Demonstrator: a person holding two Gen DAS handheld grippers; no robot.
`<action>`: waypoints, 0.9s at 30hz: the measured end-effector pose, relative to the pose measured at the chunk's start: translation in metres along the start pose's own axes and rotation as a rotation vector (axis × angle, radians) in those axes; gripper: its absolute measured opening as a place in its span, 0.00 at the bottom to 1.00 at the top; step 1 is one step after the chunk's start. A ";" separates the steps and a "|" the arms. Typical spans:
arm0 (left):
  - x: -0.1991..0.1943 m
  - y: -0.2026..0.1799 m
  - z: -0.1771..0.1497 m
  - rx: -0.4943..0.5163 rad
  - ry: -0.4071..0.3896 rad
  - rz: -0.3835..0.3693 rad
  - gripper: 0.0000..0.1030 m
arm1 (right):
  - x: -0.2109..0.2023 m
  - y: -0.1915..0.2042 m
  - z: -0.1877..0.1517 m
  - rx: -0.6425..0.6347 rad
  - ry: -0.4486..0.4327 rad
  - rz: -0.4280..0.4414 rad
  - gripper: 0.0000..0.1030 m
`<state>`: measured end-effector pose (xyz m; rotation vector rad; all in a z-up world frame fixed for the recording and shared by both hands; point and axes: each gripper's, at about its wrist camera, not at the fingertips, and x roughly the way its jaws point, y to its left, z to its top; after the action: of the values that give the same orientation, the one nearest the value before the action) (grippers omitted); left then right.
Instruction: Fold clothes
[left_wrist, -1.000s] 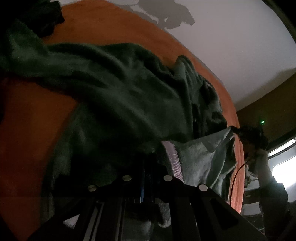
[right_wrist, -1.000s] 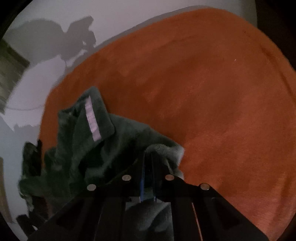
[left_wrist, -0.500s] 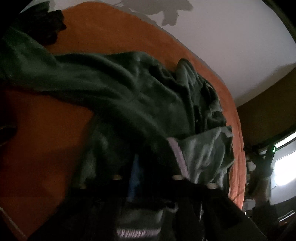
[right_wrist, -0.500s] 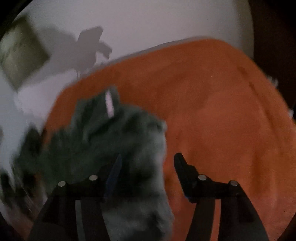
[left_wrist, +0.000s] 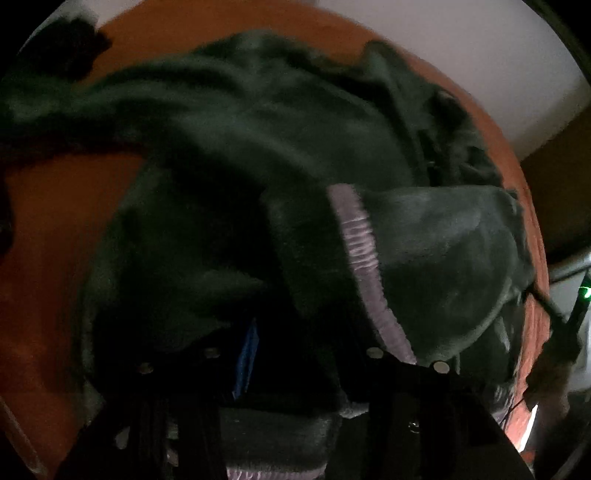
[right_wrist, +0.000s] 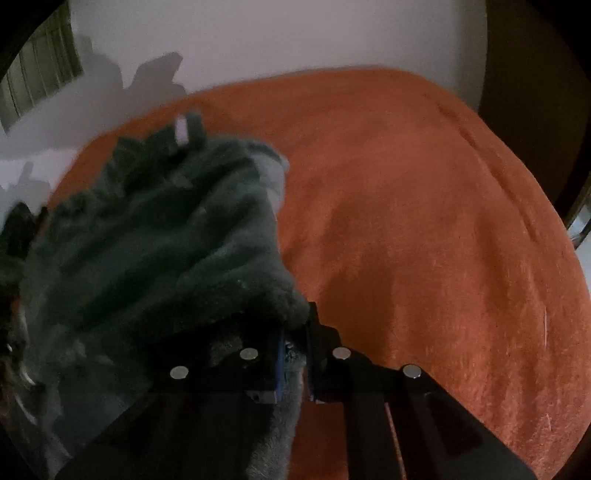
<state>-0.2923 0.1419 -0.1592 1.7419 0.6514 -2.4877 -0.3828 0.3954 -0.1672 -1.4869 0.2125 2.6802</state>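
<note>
Judging by the bunched dark green fleece garment (left_wrist: 229, 155) on the orange bed (right_wrist: 424, 221), folding has barely begun: right gripper (right_wrist: 295, 347) pinches an edge, left gripper (left_wrist: 295, 354) fingers stand wide around cloth.

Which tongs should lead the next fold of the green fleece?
Probably the right tongs: they are shut on an edge of the green fleece garment, with bare orange blanket beside them. The left tongs are spread apart, smothered in fabric.
</note>
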 end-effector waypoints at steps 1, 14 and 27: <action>0.000 0.004 0.000 -0.018 0.004 -0.013 0.38 | 0.010 -0.001 -0.003 0.002 0.040 0.006 0.11; -0.070 0.064 -0.013 -0.096 -0.045 -0.120 0.43 | -0.078 0.014 0.011 0.026 -0.062 0.049 0.57; -0.087 0.148 0.021 -0.479 -0.071 -0.086 0.51 | -0.064 0.212 0.011 -0.157 0.024 0.571 0.57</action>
<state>-0.2398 -0.0188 -0.1214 1.4654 1.2153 -2.1796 -0.3850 0.1883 -0.0889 -1.7187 0.5090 3.1775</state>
